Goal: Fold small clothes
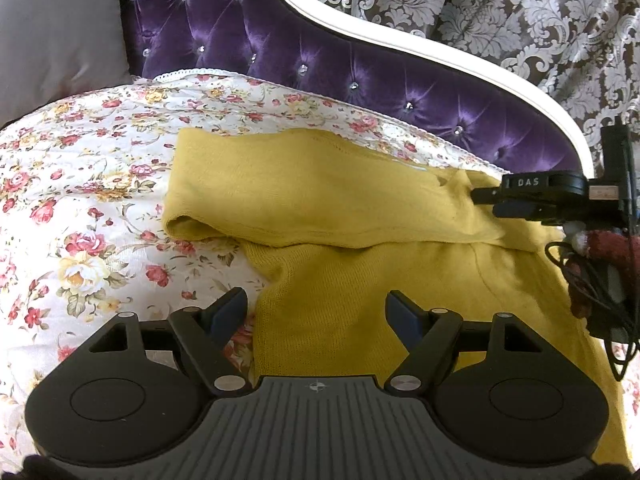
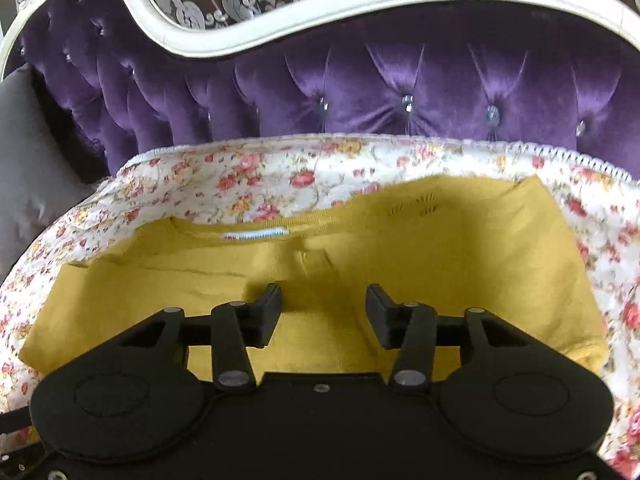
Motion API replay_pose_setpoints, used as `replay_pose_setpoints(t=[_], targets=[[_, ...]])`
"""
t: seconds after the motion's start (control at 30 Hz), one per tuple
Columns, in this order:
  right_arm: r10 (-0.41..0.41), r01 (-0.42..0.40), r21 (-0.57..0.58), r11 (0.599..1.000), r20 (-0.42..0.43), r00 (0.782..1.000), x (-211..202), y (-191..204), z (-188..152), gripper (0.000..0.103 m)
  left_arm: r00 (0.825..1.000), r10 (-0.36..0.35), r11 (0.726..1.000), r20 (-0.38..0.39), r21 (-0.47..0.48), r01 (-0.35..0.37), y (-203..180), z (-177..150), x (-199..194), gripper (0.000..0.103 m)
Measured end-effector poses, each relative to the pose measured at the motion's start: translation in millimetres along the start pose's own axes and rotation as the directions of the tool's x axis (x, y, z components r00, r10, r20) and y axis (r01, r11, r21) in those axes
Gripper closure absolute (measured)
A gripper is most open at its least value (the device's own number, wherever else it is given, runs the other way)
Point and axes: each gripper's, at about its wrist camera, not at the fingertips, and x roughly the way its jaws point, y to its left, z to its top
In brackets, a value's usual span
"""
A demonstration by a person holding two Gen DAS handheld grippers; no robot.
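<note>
A mustard-yellow knit top (image 1: 320, 200) lies spread on a floral bed cover (image 1: 80, 184); it also shows in the right wrist view (image 2: 400, 248), with a small blue neck label (image 2: 256, 234). A sleeve is folded across the body in the left wrist view. My left gripper (image 1: 316, 312) is open and empty, just above the garment's left edge. My right gripper (image 2: 323, 300) is open and empty, hovering over the middle of the top; it shows at the right in the left wrist view (image 1: 492, 194), its fingertips at the garment.
A purple tufted headboard (image 2: 360, 92) with a white frame (image 1: 400, 44) rises behind the bed. A grey pillow (image 1: 56, 32) sits at the far left. Patterned wallpaper (image 1: 520, 12) is behind. The floral cover (image 2: 248, 176) surrounds the garment.
</note>
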Motion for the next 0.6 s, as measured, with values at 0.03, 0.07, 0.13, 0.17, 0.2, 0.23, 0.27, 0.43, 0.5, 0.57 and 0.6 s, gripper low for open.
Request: replay_pose_setpoints(t=[0.03,0.07,0.13,0.17,0.2,0.23,0.27,0.43,0.5,0.57,0.6], targets=[[0.002,-0.002,-0.01,1.0,-0.009,1.0,3.1,1.3,-1.0,0.047,1.0,0.0,1.0,0.0,0.002,0.0,0.0,0.0,0.3,0.028],[0.004,-0.004,-0.022,1.0,-0.018,1.0,5.6,3.4,-3.0,0.047,1.0,0.001,1.0,-0.001,0.003,-0.001,-0.1,0.0,0.4,0.028],[0.01,-0.01,-0.053,0.999,-0.012,1.0,8.9,9.6,-7.3,0.07,1.0,0.003,1.0,-0.003,0.006,-0.003,-0.3,0.2,1.3,0.028],[0.019,-0.019,-0.067,0.998,-0.011,1.0,7.9,12.8,-8.1,0.09,1.0,0.005,1.0,-0.004,0.01,-0.005,-0.6,0.4,1.8,0.028],[0.031,-0.031,-0.073,0.997,-0.011,0.999,6.4,16.0,-7.7,0.09,1.0,0.008,1.0,-0.005,0.014,-0.008,-1.2,0.5,2.2,0.028],[0.043,-0.043,-0.08,0.996,-0.003,0.999,3.7,18.6,-6.0,0.09,1.0,0.01,1.0,-0.006,0.019,-0.01,-1.6,0.6,2.5,0.028],[0.058,-0.056,-0.097,0.994,0.021,0.998,-3.0,23.4,-3.3,0.091,1.0,0.013,1.0,-0.006,0.022,-0.013,-2.0,0.5,2.8,0.028],[0.093,-0.058,-0.159,0.986,0.222,0.971,-68.7,29.2,27.2,0.091,1.0,0.024,0.999,-0.009,0.036,-0.023,-4.1,0.6,4.5,0.028],[0.059,-0.025,-0.129,0.991,0.268,0.962,-87.8,13.1,37.6,0.091,1.0,0.027,0.999,-0.01,0.041,-0.027,-4.1,0.7,4.8,0.028],[-0.027,0.054,-0.093,0.994,0.274,0.961,-90.0,-9.1,41.0,0.091,0.999,0.031,0.998,-0.011,0.049,-0.031,-4.6,0.5,5.4,0.028],[-0.057,0.078,-0.074,0.994,0.255,0.965,-85.1,-19.4,40.6,0.09,0.999,0.034,0.998,-0.012,0.053,-0.034,-5.2,0.4,5.5,0.028]])
